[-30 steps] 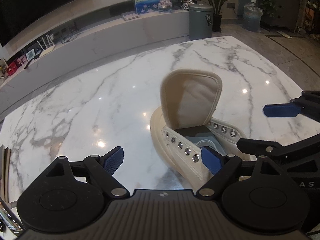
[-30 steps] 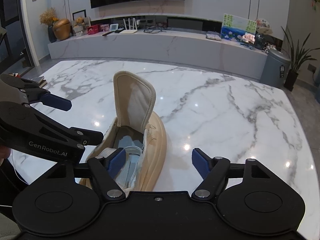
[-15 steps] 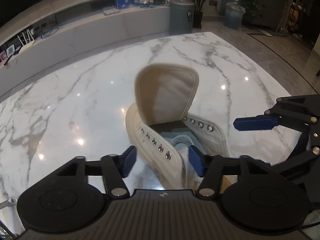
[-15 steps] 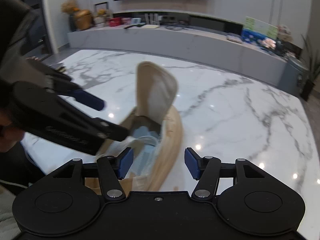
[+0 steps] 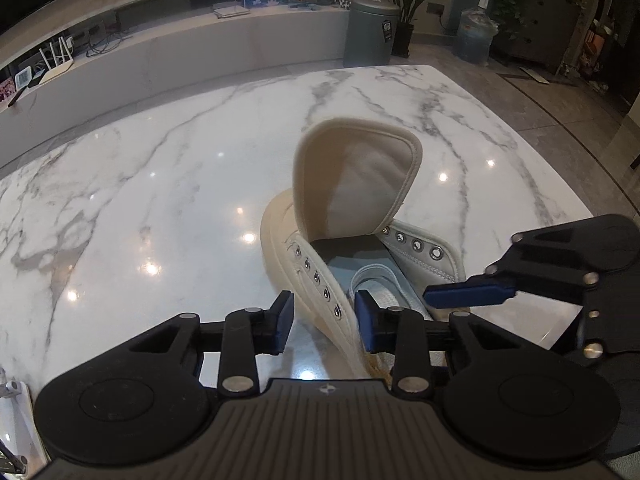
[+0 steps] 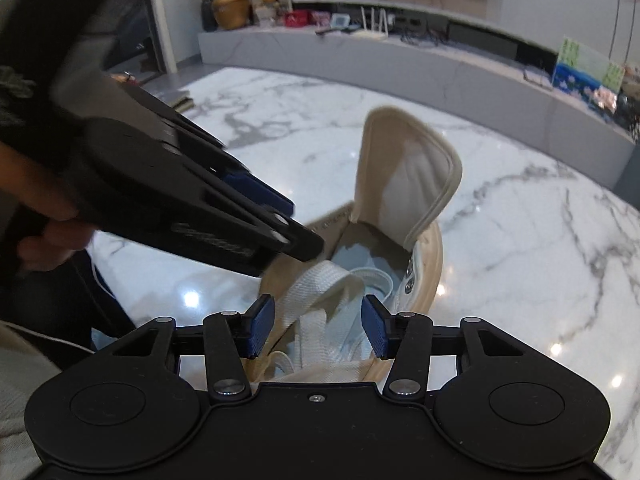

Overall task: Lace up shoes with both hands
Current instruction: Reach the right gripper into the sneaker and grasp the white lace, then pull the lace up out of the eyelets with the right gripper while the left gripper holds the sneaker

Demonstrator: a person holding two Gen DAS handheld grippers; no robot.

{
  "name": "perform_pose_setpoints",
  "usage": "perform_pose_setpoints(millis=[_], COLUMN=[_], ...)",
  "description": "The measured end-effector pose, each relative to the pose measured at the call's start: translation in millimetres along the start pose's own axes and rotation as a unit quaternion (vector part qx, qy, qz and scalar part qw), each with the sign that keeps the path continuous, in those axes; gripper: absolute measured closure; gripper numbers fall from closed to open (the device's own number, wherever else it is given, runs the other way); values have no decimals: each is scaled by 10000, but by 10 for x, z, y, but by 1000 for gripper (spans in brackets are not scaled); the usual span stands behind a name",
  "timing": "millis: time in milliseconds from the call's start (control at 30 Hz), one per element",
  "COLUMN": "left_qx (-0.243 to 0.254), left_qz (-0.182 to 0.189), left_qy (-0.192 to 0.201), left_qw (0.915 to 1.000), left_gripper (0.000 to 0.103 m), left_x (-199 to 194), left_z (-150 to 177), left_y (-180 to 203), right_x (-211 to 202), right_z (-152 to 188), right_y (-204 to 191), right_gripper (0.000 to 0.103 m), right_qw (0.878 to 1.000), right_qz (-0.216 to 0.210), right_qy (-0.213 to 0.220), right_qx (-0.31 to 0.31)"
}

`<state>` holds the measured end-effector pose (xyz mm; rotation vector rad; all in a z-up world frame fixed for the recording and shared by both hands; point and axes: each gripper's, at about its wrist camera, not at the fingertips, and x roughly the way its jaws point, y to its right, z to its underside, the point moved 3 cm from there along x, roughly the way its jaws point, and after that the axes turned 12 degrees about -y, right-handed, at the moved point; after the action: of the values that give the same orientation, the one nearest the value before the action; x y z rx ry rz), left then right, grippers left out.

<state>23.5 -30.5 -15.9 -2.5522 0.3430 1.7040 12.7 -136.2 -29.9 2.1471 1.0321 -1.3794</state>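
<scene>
Nearest in the left wrist view, the left gripper [image 5: 324, 322] has its blue-padded jaws partly open, straddling the left eyelet flap of a cream leather high-top shoe [image 5: 320, 280]; whether the pads touch the flap cannot be told. In the right wrist view, the right gripper [image 6: 317, 330] is likewise partly open, its pads either side of a flat white shoelace [image 6: 320, 284] bunched inside the shoe's opening, gripping nothing clearly. The shoe stands on a glossy white marble table with grey veins [image 5: 160, 184], its padded tongue [image 5: 354, 184] upright. Beyond, a long grey low cabinet [image 5: 200, 56] and a grey cylindrical bin [image 5: 370, 32].
</scene>
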Motion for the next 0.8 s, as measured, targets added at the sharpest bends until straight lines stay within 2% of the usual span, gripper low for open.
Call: perform_pose_setpoints(millis=[267, 400, 433, 500, 533, 600, 800], left_qx=[-44, -71, -72, -73, -72, -74, -109], left_qz=[-16, 1, 5, 14, 13, -11, -26], left_qy=[-4, 1, 0, -2, -4, -2, 8], left_qw=[10000, 10000, 10000, 10000, 10000, 10000, 9999], left_gripper=[69, 69, 69, 69, 69, 69, 68], left_x=[45, 59, 62, 65, 66, 64, 66], left_z=[-8, -7, -7, -9, -8, 1, 11], left_y=[-52, -81, -85, -91, -91, -104, -110], right_x=[198, 230, 239, 255, 296, 346, 199], right_z=[-68, -87, -89, -91, -86, -69, -38], right_y=[-20, 5, 4, -5, -15, -15, 18], right_gripper=[58, 64, 68, 86, 98, 98, 101], right_qw=[9991, 9989, 9987, 9983, 9975, 9971, 9987], right_qz=[-10, -100, -147, -259, -281, -321, -179], right_qy=[-418, -467, -484, -523, -641, -694, -453], right_qx=[-30, -23, -20, -22, -29, 53, 140])
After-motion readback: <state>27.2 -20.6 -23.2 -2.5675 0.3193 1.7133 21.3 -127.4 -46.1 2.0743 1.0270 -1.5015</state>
